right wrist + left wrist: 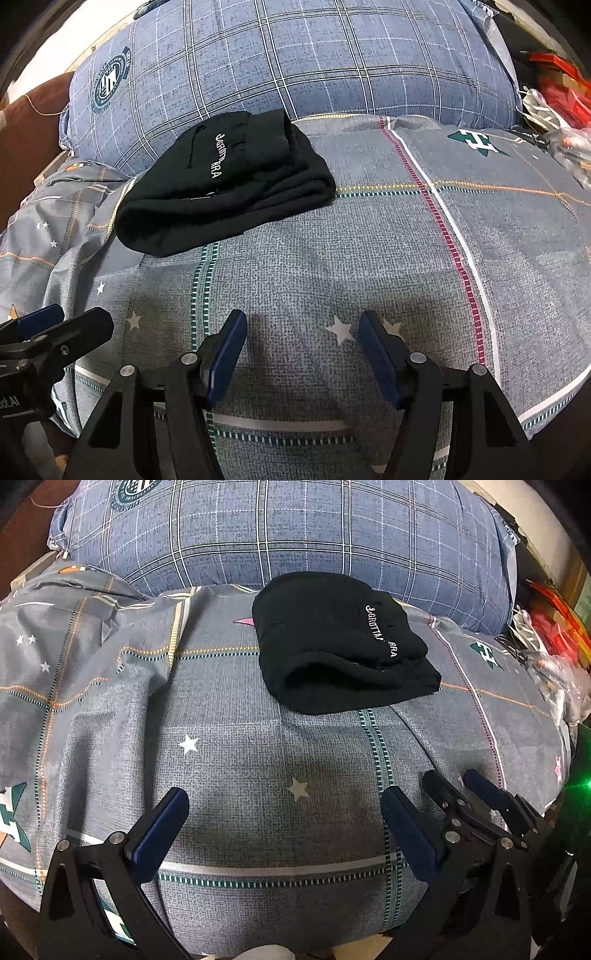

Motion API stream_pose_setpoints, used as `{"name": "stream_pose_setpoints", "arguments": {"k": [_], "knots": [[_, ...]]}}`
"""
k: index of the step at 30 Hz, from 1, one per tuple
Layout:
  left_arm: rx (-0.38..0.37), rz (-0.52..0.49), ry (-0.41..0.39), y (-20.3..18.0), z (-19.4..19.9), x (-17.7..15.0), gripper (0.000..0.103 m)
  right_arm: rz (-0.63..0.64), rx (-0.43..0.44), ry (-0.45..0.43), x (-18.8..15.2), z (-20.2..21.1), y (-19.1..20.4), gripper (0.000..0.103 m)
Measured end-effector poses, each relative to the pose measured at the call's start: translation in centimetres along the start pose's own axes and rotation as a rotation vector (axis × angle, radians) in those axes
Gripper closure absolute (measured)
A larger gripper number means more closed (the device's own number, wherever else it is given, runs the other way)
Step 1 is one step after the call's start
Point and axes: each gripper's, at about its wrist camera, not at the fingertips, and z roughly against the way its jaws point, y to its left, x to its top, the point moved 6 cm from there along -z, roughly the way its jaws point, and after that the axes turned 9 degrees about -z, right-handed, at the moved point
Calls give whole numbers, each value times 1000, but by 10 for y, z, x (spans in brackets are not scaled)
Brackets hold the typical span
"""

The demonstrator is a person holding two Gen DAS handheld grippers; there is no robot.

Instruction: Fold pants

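Observation:
The black pants [332, 653] [221, 192] lie folded into a compact bundle with white lettering on top, resting on the grey patterned bedsheet [240, 757] [369, 240] against the pillow. My left gripper [284, 801] hovers over bare sheet, well short of the bundle, its jaws wide apart and empty. My right gripper [303, 321] is also open over the sheet with nothing between its blue pads. Each gripper shows in the other's view: the right gripper [452, 779] at the lower right, the left gripper [70, 319] at the lower left.
A large blue plaid pillow [295, 535] [295, 66] fills the back of the bed. Red packaging and plastic clutter [554, 620] [561, 92] sit off the bed's right edge. The sheet is rumpled at the left [92, 646].

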Motion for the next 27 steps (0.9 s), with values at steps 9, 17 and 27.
{"name": "stream_pose_setpoints", "arguments": {"k": [9,17,27], "knots": [[-26,12,-18,3,1,2,0,21,-26,-34,4,3,0,38],[-35,18,-15,4,0,0,0,30,-43,-43,5,3,0,38],[-27,26,-12,6,-1,0,0,59,-45,-60,10,5,5,38]]}}
